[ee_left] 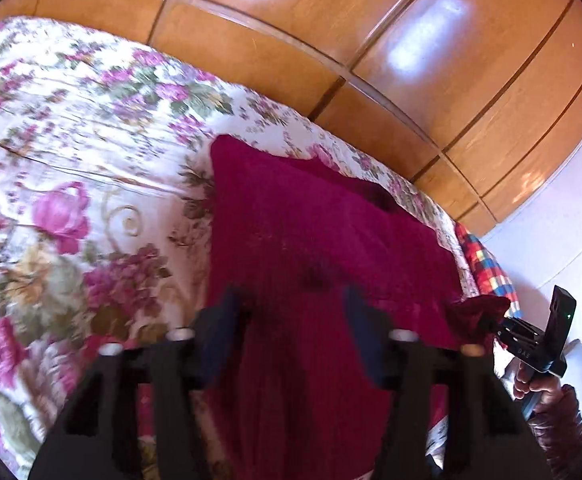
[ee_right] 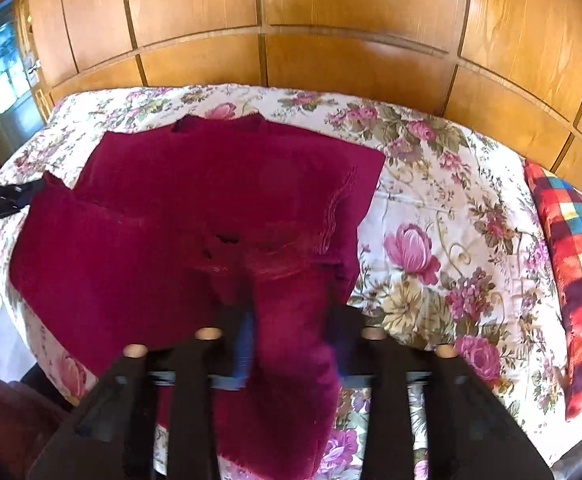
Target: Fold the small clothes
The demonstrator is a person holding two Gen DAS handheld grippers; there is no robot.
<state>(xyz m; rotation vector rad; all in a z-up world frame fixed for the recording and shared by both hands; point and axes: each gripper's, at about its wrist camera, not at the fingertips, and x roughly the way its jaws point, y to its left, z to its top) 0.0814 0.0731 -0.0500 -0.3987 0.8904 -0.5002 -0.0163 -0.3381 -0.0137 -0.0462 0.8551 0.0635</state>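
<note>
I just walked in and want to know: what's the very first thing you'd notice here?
The big dark red velvety garment spread on the flowery pink-and-white bedspread grabs the eye first. Next, the black right gripper, near the bottom of its view, with red cloth running between its fingers. Then the shiny orange-brown wooden panelled wall behind the bed, and a bright multicoloured checked blanket at the bed's right edge.

One crimson garment (ee_right: 195, 208), one floral bedspread (ee_right: 431, 208), one checkered blanket (ee_right: 575, 264) — two grippers.
</note>
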